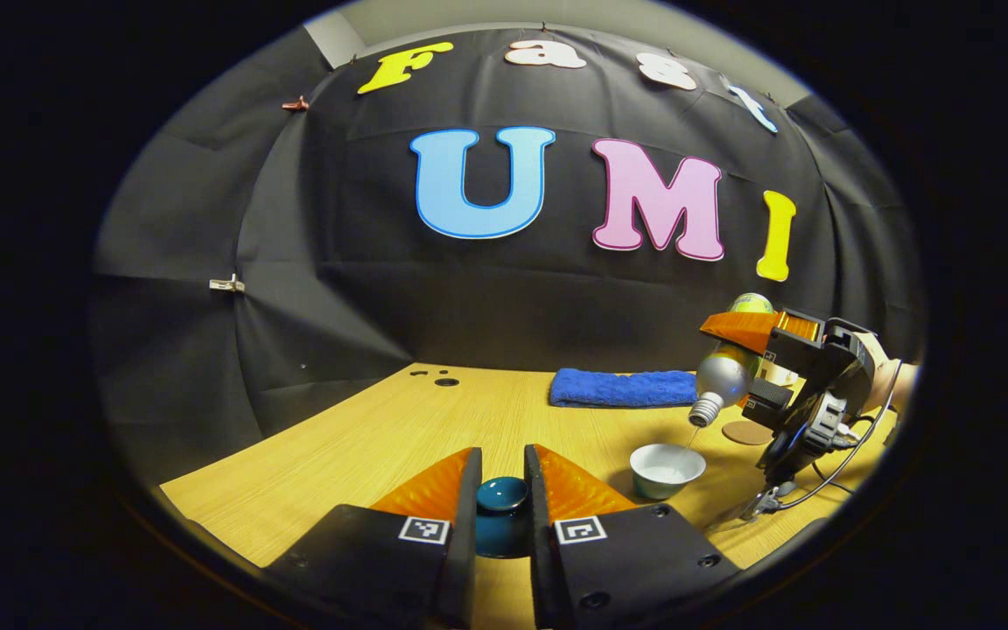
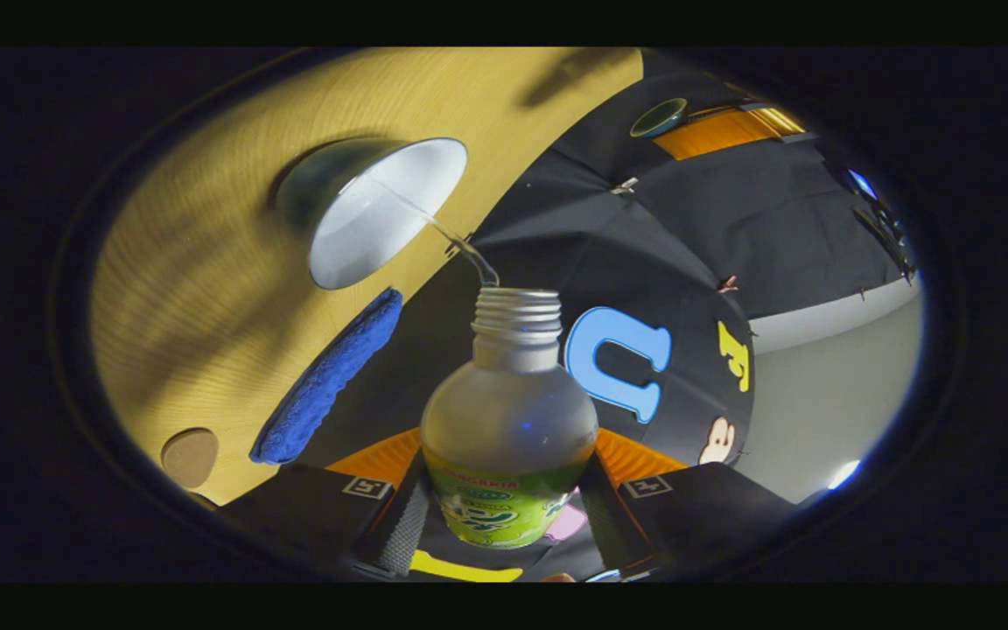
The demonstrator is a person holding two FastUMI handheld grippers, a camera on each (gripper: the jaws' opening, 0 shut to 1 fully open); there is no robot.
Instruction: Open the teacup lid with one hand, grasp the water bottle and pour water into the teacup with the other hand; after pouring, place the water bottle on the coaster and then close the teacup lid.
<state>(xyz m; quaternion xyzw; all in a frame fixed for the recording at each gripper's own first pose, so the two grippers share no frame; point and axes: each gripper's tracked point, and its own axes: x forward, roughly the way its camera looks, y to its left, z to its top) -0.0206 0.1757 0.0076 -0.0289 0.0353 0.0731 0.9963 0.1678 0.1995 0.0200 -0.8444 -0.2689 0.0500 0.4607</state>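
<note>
We count two grippers: the left [image 1: 504, 490] near us, the right [image 1: 753, 350] at far right. There is one lid [image 1: 502, 494], one cup [image 1: 667, 470], one bottle [image 2: 509, 429], one towel [image 1: 624, 388], one coaster [image 1: 746, 432], one table [image 1: 364, 437]

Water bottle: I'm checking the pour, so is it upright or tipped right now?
Tipped. The water bottle points its uncapped neck down at the teacup, a thin stream running in.
</note>
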